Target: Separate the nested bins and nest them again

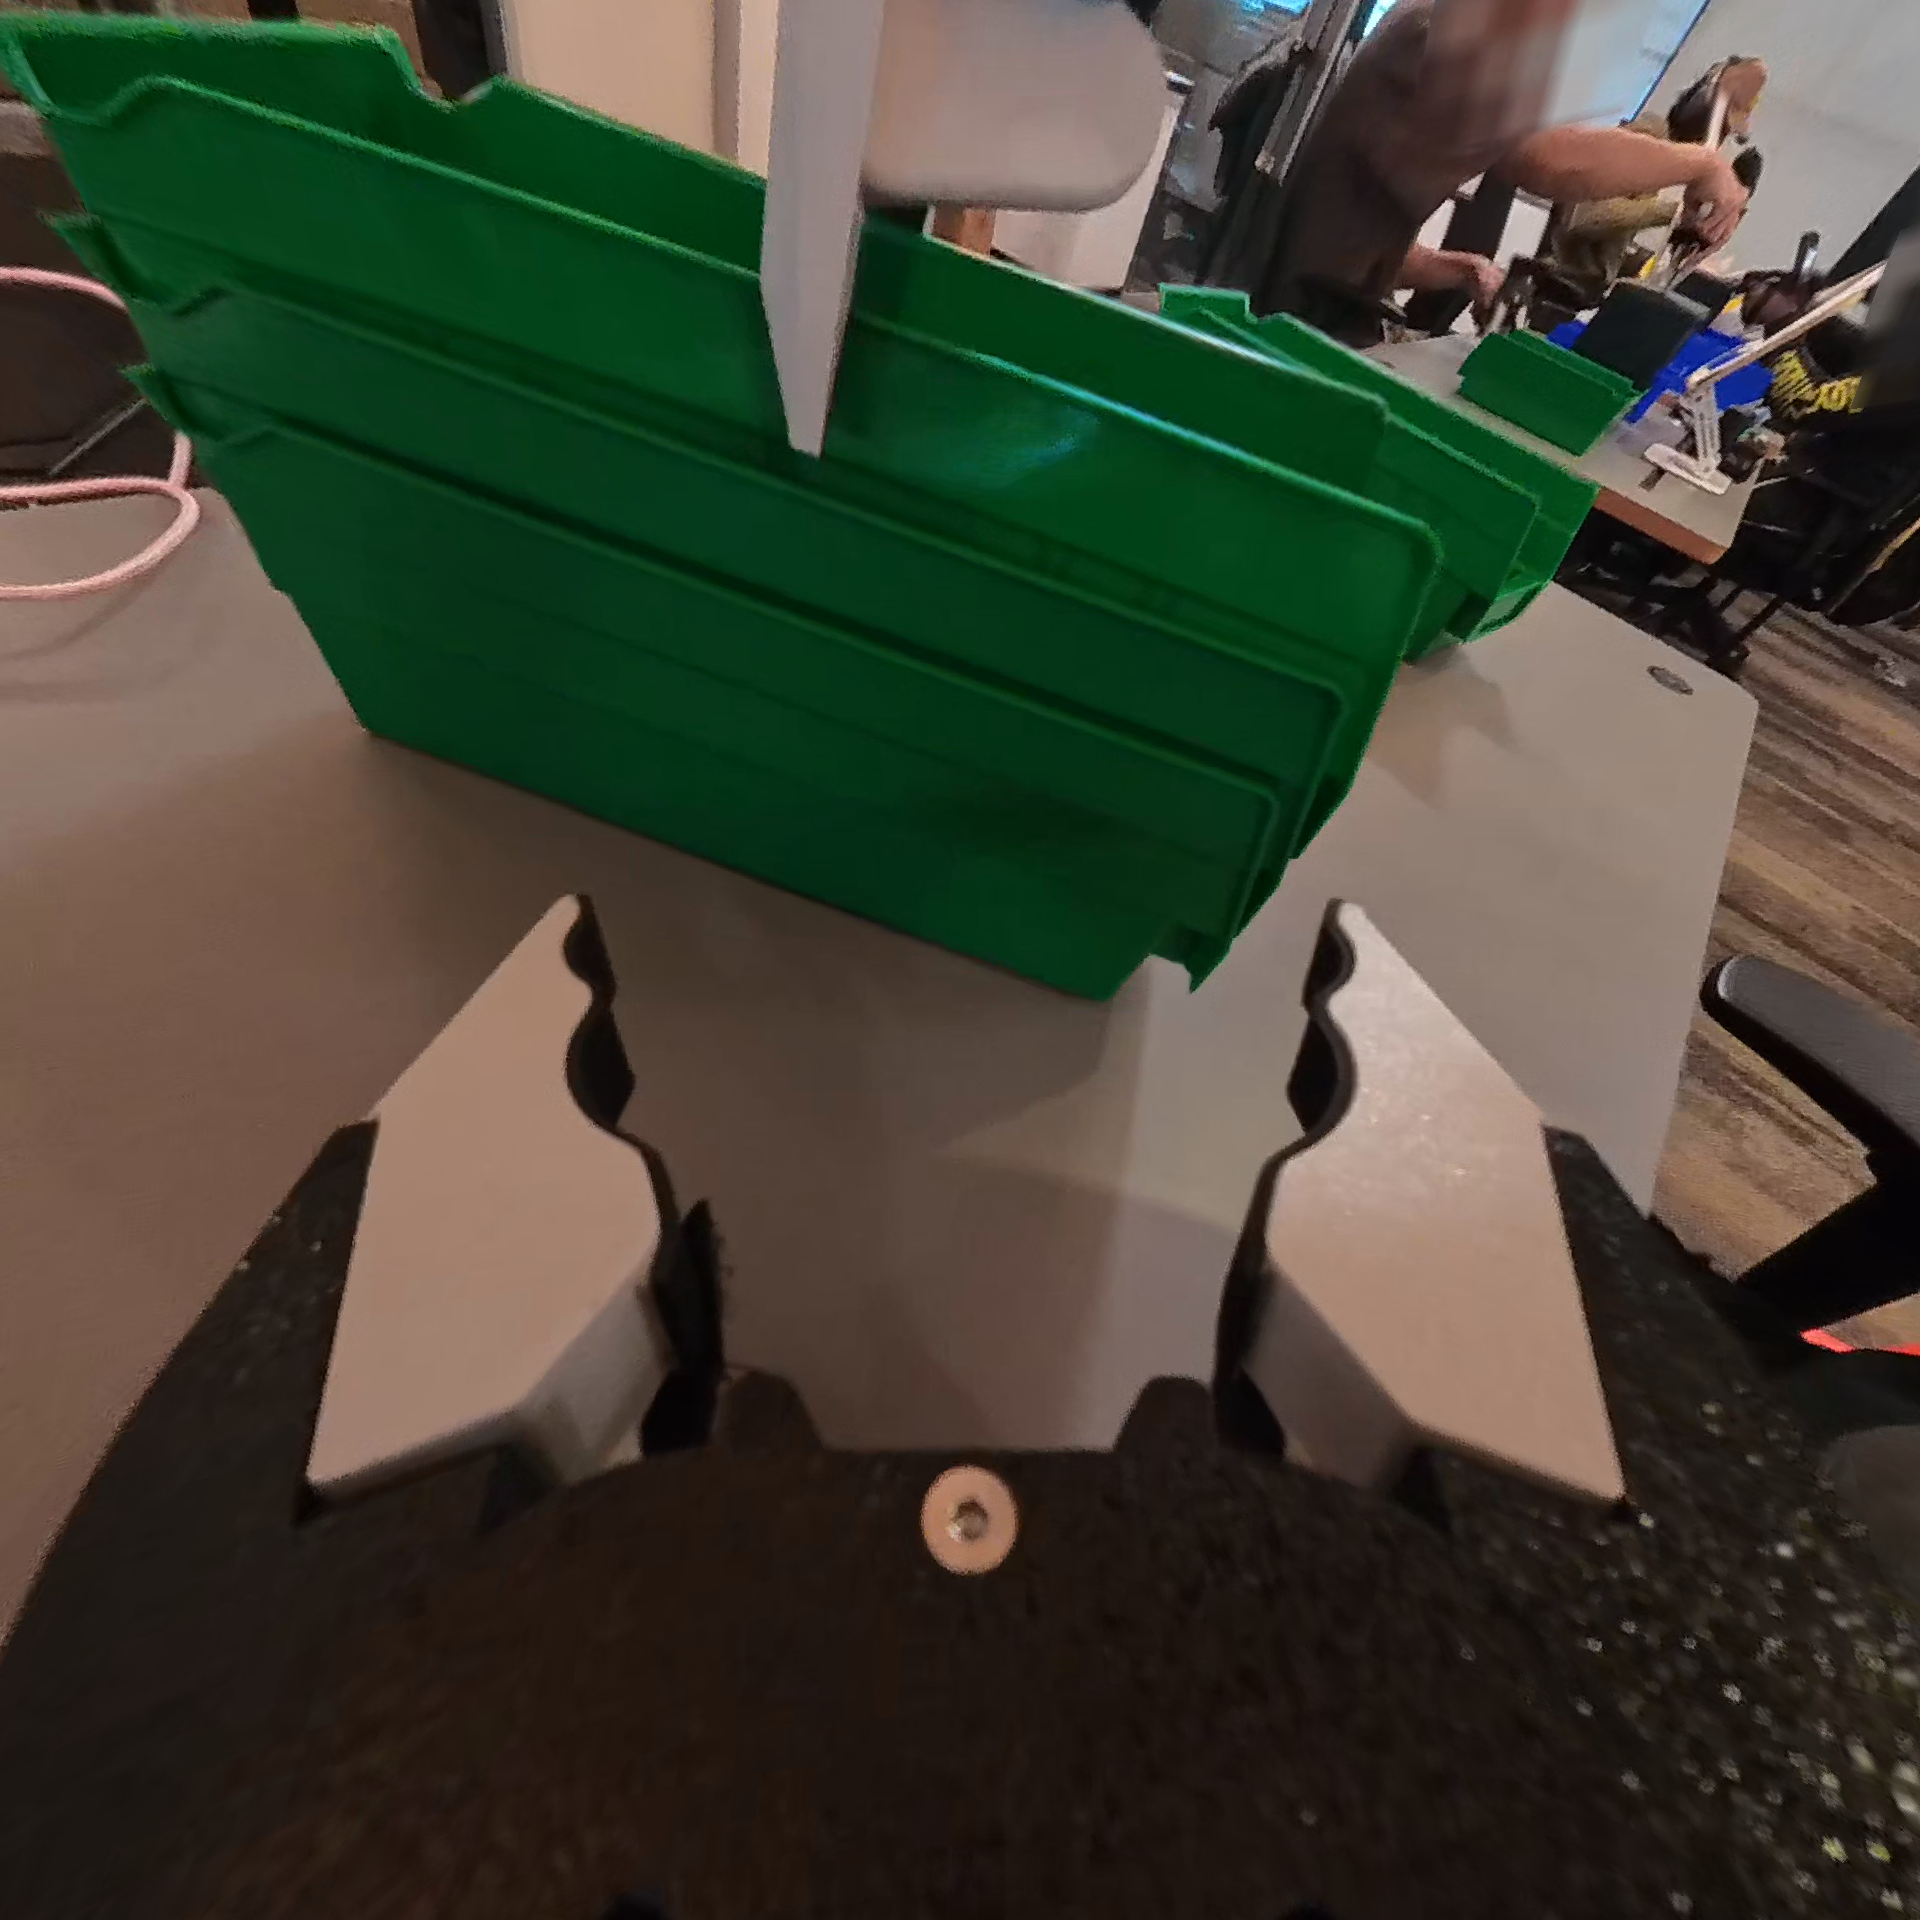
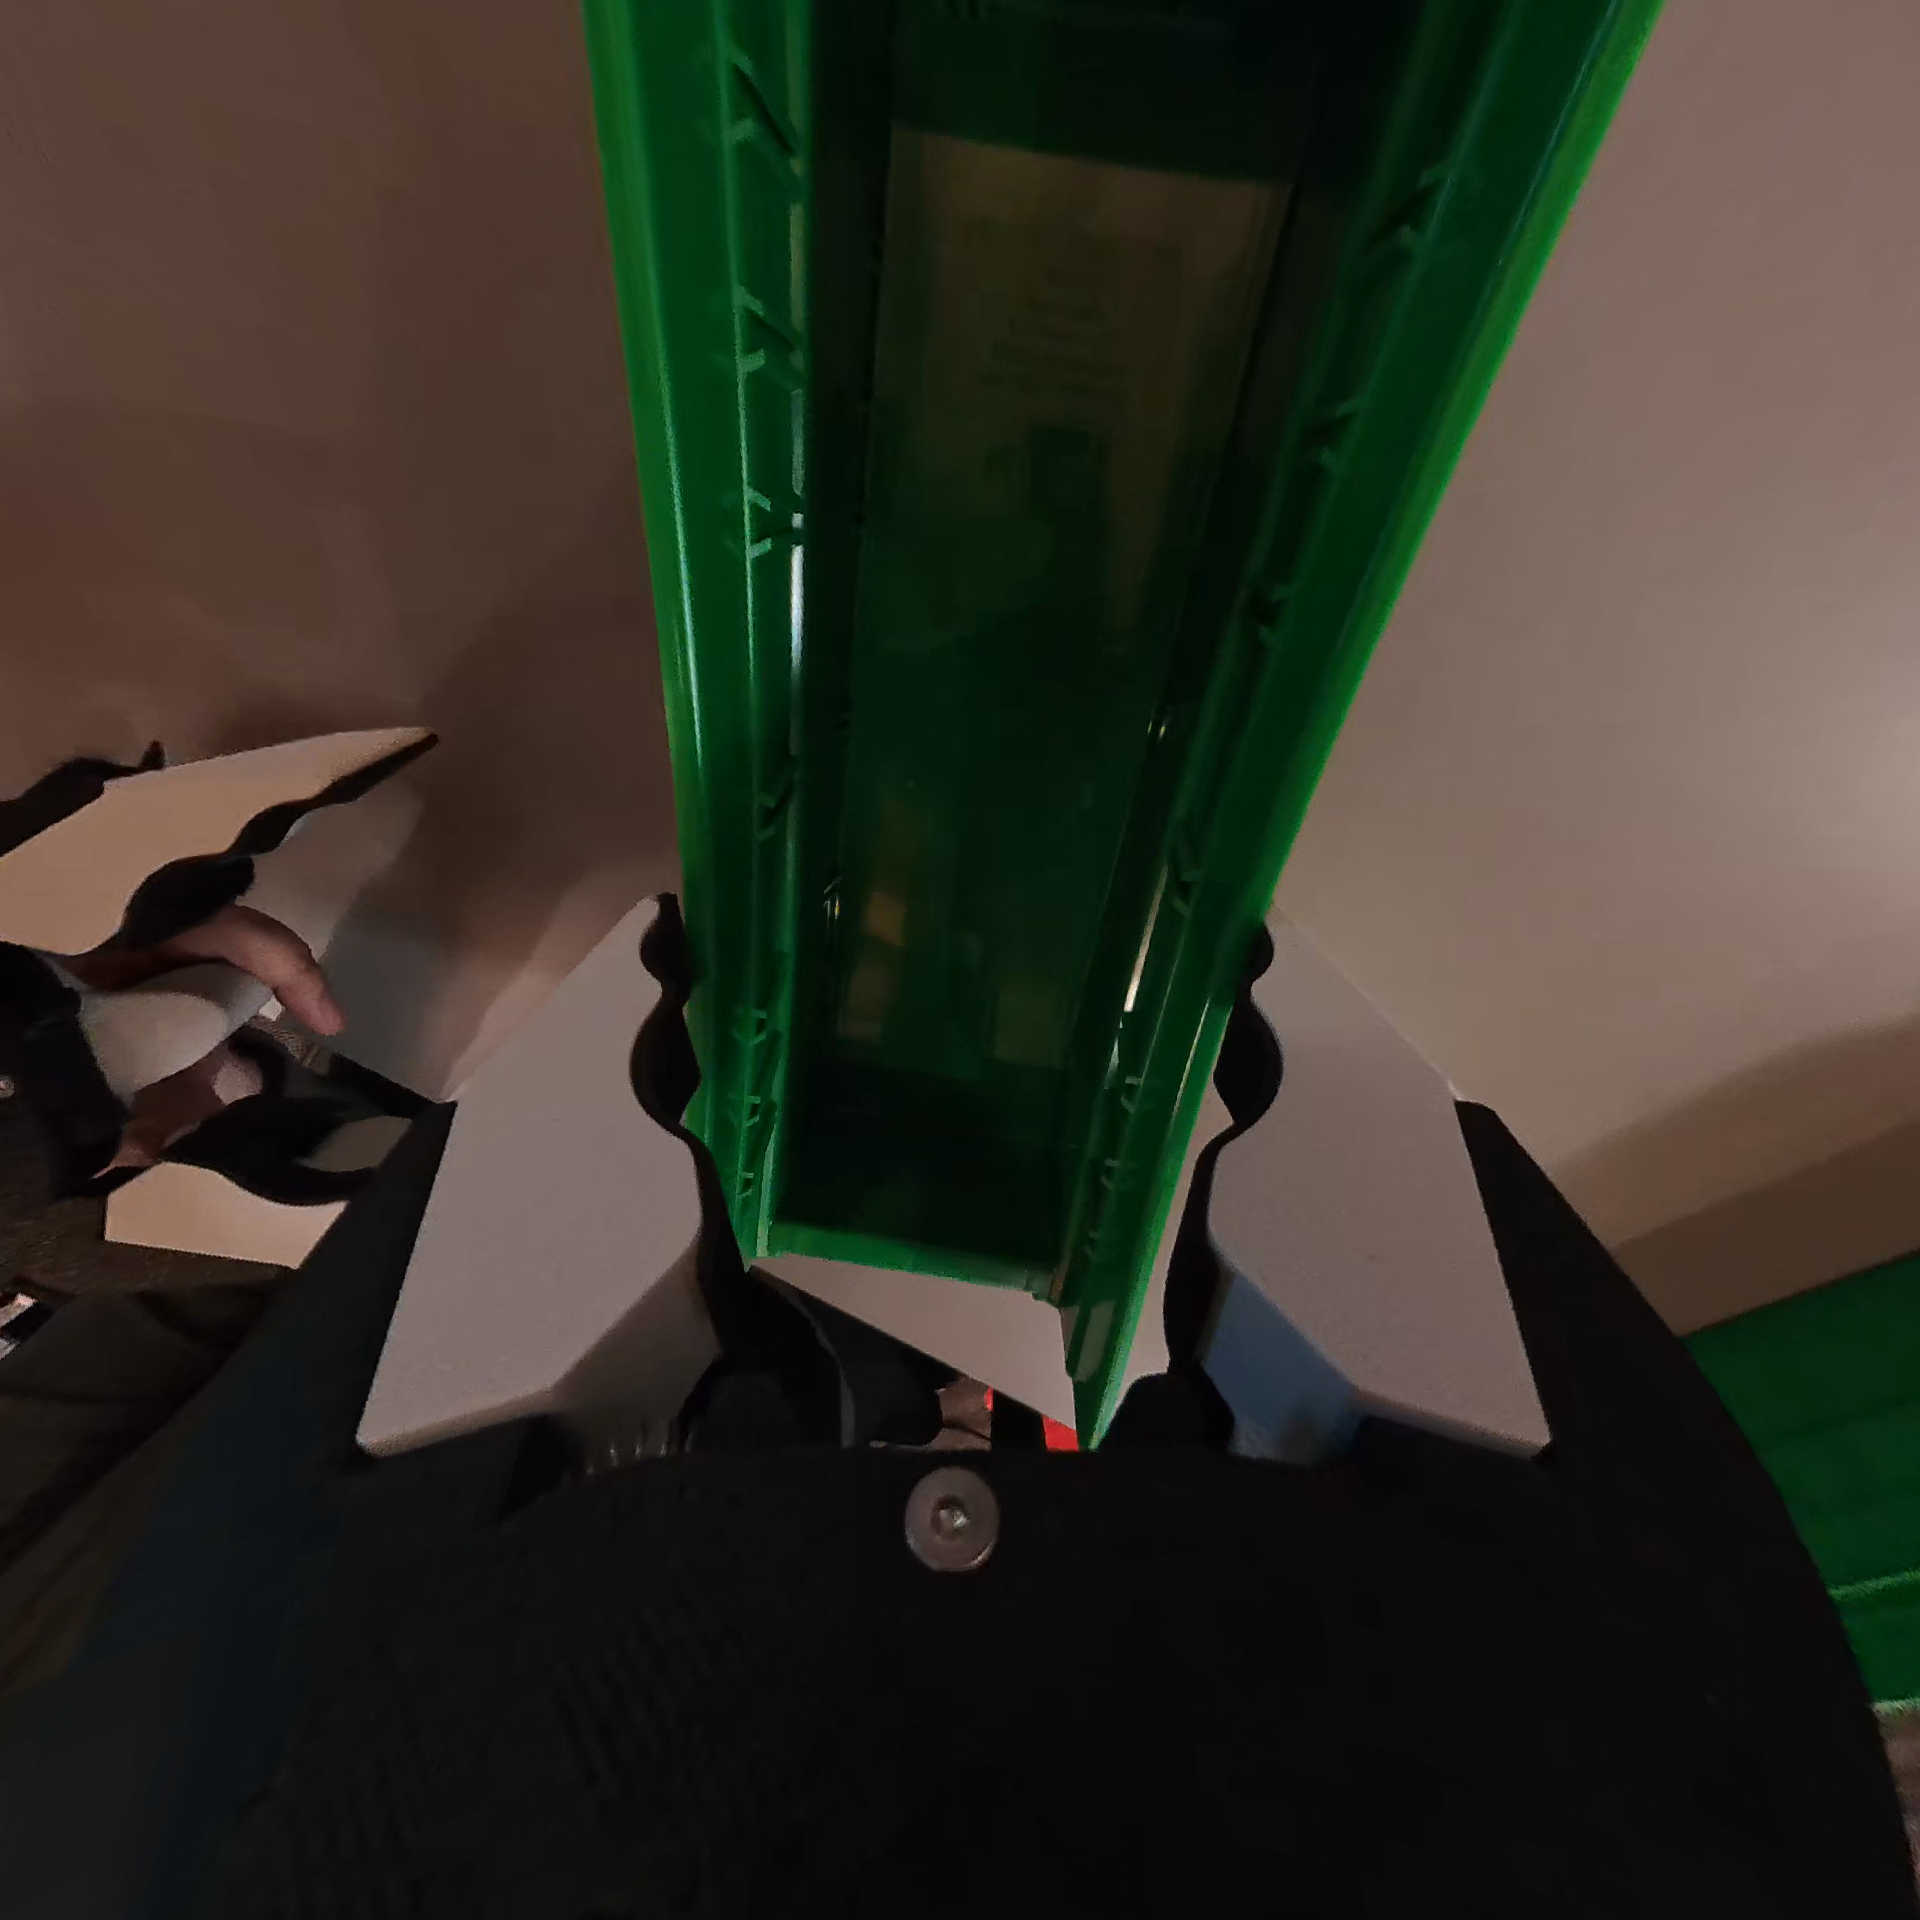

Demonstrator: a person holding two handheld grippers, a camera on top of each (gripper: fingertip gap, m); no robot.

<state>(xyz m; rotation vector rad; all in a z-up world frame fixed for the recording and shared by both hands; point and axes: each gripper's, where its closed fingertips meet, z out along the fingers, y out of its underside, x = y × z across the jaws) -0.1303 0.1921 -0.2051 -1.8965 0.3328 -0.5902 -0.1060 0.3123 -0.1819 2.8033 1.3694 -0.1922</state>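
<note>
Right wrist view: my right claw grips the top bin across its width, long axis straight ahead; my left claw gapes empty beside the stack.

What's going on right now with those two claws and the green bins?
Left claw open, empty, short of the nested green bins. Right claw shut on top bin, straddling both its long walls. Nothing in the way.

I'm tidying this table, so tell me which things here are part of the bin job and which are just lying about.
Part of the job:
- nested green bins
- top bin, clamped by the right gripper
- left gripper, open

Lying about:
- pink cable
- blue bins on the far table
</note>
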